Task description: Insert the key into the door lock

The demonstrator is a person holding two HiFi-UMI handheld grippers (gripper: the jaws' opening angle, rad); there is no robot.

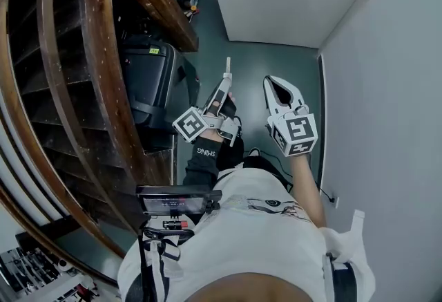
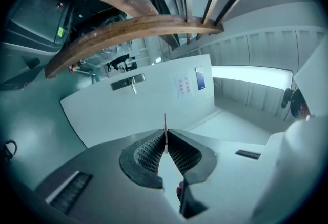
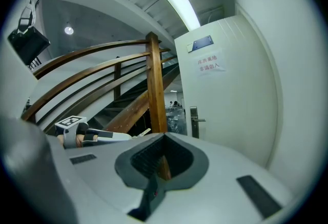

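"While both tools are out in front of you, what's nearest?"

"My left gripper (image 2: 165, 141), fingers pinched tight on the key (image 2: 165, 124). Its thin blade sticks straight out past the tips, edge-on, aimed at the door."

"And the other side?"

"My right gripper (image 3: 164, 138) is just beside it on the right, tips together, nothing between them. There's only the hollow behind the pads, with a wooden post (image 3: 156, 84) showing through it."

"Further out?"

"Grey-green floor (image 1: 276, 62) ahead of both. Off to the left, a black case (image 1: 148, 79) sits beside the curved wooden railing (image 1: 103, 72)."

"And the far end?"

"White door (image 2: 138, 113), with a plain wall (image 1: 387, 86) running along the right. Its lock plate (image 2: 128, 83) carries a lever handle near the door's left edge. The key is well apart from that plate, up in the air, touching nothing but my fingers. Keyhole's too small to make out from here."
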